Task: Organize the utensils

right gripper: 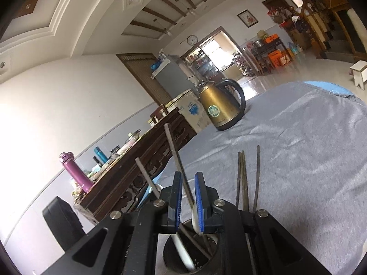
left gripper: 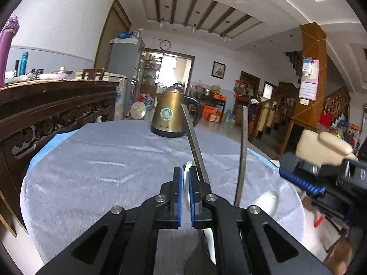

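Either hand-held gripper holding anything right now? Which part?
Left hand-held gripper: shut on the white spoon, pinched across its upper end. Right hand-held gripper: a white spoon sits between its pads over the black utensil holder; firm grip cannot be told.

- In the left wrist view, the flat white spoon [left gripper: 186, 171] between the left tongs [left gripper: 186, 197] shows only as a thin edge; its remainder is hidden behind the blue pads [left gripper: 179, 197].
- The two dark metal chopsticks [left gripper: 242, 158] vanish at their lower ends behind the black linkage at lower centre.
- The right tongs [left gripper: 321, 176] are cut off by the right edge.
- In the right wrist view, the dark round perforated holder [right gripper: 195, 252] at lower centre is mostly covered by the tongs' frame.
- The white handle [right gripper: 183, 252] inside it is blurred.
- The counter [right gripper: 309, 160] under grey cloth runs past the right edge.
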`<action>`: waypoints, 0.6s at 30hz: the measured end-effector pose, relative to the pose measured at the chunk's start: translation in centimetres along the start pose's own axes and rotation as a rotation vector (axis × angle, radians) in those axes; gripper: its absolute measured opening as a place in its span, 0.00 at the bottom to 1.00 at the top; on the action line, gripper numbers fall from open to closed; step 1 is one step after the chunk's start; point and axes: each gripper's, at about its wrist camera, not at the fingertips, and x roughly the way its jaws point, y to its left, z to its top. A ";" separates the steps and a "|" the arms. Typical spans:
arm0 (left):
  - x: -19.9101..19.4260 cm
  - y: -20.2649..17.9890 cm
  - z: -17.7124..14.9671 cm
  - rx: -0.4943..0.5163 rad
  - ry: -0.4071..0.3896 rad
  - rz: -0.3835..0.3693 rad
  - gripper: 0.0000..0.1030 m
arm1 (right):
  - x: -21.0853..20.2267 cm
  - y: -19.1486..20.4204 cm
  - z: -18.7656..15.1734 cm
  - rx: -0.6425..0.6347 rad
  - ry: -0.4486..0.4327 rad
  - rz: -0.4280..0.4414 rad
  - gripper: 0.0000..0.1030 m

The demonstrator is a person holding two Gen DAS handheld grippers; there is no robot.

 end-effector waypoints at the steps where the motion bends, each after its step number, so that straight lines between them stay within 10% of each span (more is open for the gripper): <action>1: -0.1 0.1 0.1 0.004 0.004 -0.006 0.08 | -0.3 -0.1 0.2 0.004 -0.008 -0.003 0.17; 5: -0.8 1.0 0.5 0.014 0.020 -0.004 0.41 | -1.6 -1.1 1.0 0.046 -0.062 -0.030 0.47; 18: 4.4 8.8 3.5 -0.112 0.177 0.037 0.56 | 0.6 -7.0 3.8 0.129 0.037 -0.194 0.46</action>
